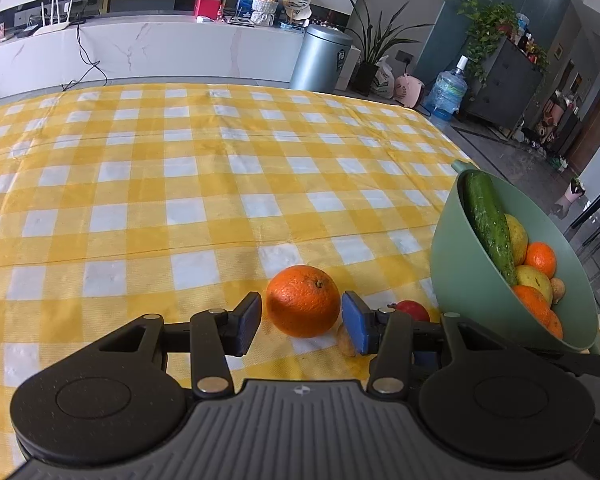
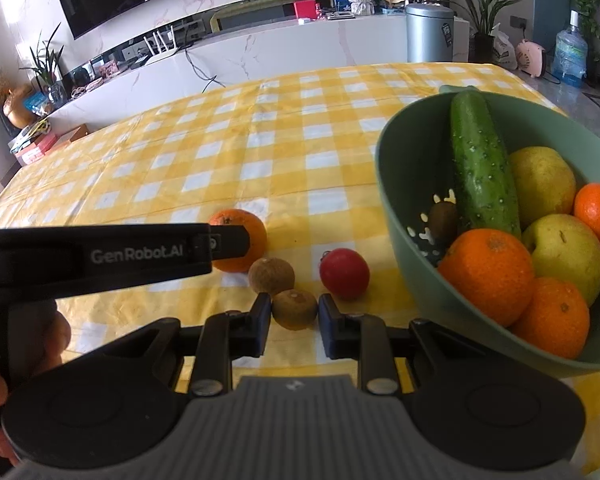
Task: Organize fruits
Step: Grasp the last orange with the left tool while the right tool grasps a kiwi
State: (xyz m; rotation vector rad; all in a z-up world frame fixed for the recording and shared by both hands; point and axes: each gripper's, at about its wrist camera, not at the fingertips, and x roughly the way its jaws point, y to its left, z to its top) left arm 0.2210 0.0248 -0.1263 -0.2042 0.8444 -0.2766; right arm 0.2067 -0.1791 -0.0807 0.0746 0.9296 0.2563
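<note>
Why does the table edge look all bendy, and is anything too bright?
Left wrist view: the fisheye lens bows the checked tablecloth into a curve; the orange is sharp. Right wrist view: the green bowl bulges at the side, and daylight washes out the white counter.

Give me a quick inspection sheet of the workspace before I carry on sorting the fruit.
Surface: table under a yellow checked cloth, lightly creased.
Job's things: green bowl holds a cucumber, pears and oranges. Outside the bowl on the cloth: large orange, red fruit, two small brown fruits.
Clutter: nothing seen on the cloth.
Grippers: left gripper straddles the large orange, pads close to its sides; contact cannot be told. Right gripper is shut on the nearer small brown fruit.
Cables: black cable hangs off the far counter, clear of the table.
Surroundings: metal bin, water jug, potted plants behind.
</note>
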